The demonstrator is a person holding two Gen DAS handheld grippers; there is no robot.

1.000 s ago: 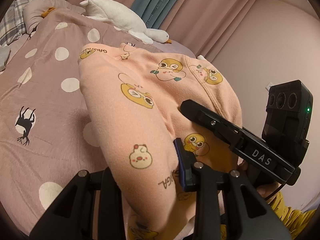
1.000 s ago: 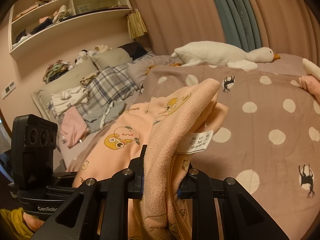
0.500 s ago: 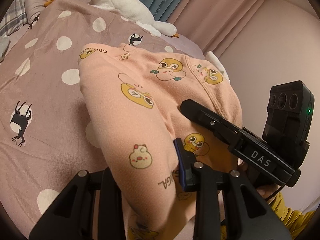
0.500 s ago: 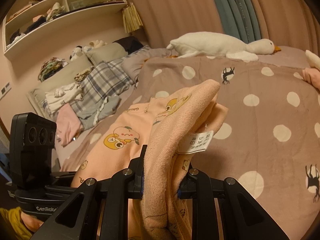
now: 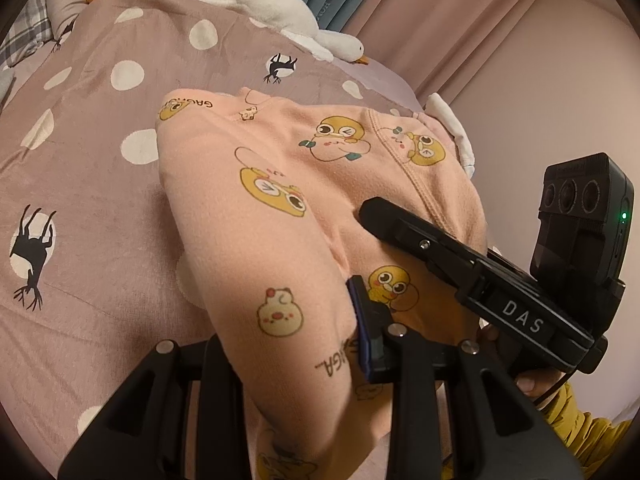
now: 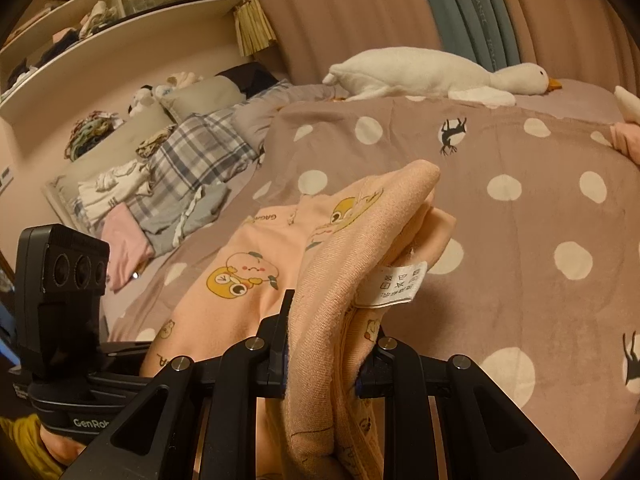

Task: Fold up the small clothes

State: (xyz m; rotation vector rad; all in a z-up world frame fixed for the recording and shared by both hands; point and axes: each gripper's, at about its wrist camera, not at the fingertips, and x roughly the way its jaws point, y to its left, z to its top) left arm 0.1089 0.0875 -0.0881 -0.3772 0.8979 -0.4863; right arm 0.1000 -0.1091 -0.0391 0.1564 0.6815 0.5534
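Left wrist view: left gripper [image 5: 292,344] pinches a thick fold of the peach fleece garment with yellow cartoon prints [image 5: 280,208], jaws pressed onto the cloth. Just right, the right gripper [image 5: 472,272] lies across the same garment. Garment held lifted over the mauve polka-dot bedspread [image 5: 100,152]. Beyond, a white plush goose [image 5: 260,4] against pink curtains [image 5: 448,8].

Right wrist view: right gripper [image 6: 324,352] jaws clamp a bunched garment edge [image 6: 320,300]; white care label [image 6: 394,282] hangs from it. Left gripper body [image 6: 64,312] at lower left. Farther: grey plaid blanket [image 6: 200,152], loose clothes, wall shelf [image 6: 100,12].
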